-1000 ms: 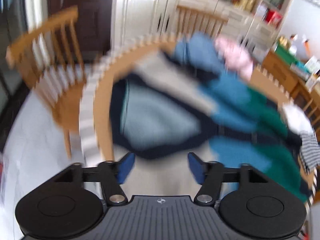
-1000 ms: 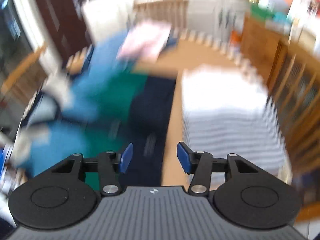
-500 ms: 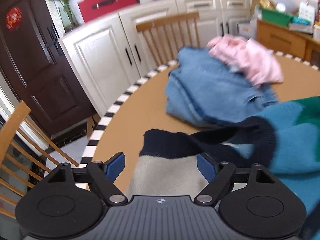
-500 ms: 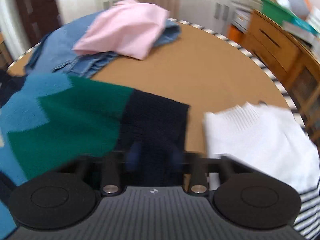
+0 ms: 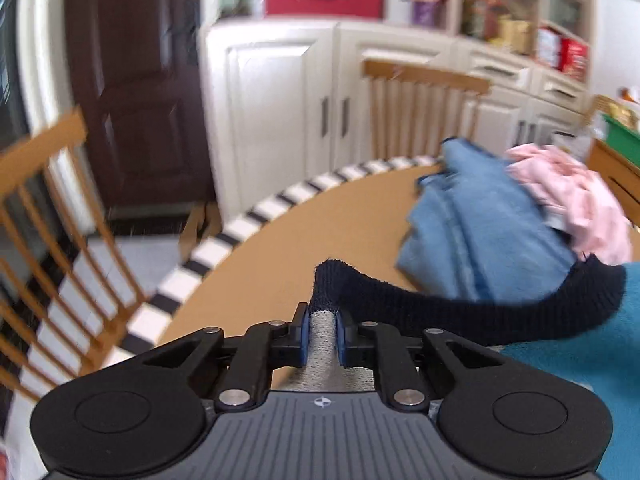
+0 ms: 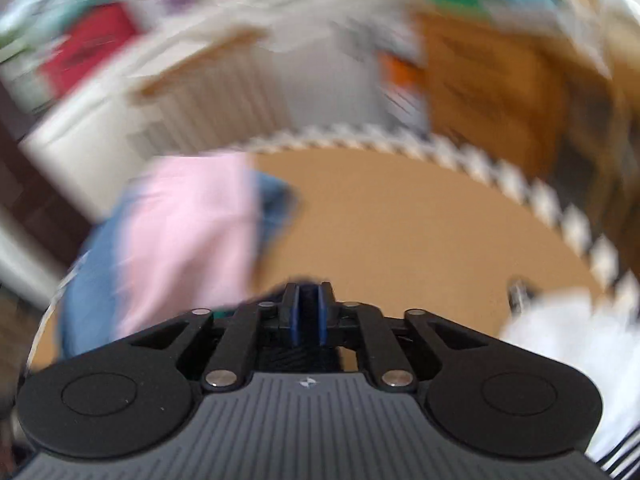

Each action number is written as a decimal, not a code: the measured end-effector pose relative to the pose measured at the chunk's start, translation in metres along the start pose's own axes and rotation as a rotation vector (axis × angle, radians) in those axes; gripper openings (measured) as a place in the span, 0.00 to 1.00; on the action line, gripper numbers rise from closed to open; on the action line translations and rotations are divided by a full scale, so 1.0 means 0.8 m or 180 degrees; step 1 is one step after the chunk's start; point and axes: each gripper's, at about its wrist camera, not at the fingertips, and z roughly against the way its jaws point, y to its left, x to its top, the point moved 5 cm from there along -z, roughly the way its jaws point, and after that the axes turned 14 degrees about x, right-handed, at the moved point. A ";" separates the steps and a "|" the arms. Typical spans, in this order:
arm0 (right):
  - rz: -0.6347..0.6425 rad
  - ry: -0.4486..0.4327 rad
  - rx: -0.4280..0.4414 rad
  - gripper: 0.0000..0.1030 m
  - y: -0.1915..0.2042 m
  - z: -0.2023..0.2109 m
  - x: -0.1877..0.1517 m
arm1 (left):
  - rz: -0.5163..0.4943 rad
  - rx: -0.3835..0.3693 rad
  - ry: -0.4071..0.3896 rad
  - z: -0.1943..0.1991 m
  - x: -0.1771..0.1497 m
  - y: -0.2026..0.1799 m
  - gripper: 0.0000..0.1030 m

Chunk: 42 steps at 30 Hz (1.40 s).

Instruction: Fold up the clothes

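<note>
Table (image 5: 288, 240): round, tan top with a black-and-white checked rim; every garment lies on it.
Sweater (image 5: 460, 312): colour-block knit, navy ribbed band, teal panel at the right edge of the left wrist view, pale grey panel near the camera. It lies on the near part of the table; the navy band rises in a peak at the left gripper.
Jeans (image 5: 472, 224): blue denim, crumpled, toward the far edge of the table, just beyond the sweater's navy band.
Pink garment (image 5: 568, 196): heaped on the jeans' right part, touching them.
White knit (image 6: 572, 344): near the table's right edge in the right wrist view, blurred, with stripes at its lower corner.
Chairs: one wooden chair (image 5: 424, 108) behind the far edge, another (image 5: 52, 240) off the left edge.
Left gripper (image 5: 322, 334): jaws closing; blue pads press on a pinched fold of the sweater, grey knit between them and navy just above.
Right gripper (image 6: 309, 318): jaws nearly together and easing apart; dark navy knit of the sweater sits between the pads, and they appear to press on it. View heavily blurred.
</note>
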 end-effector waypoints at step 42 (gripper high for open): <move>0.2927 0.0109 0.0079 0.01 0.106 -0.038 -0.051 | -0.0164 -0.0209 -0.0273 0.015 -0.001 -0.013 0.12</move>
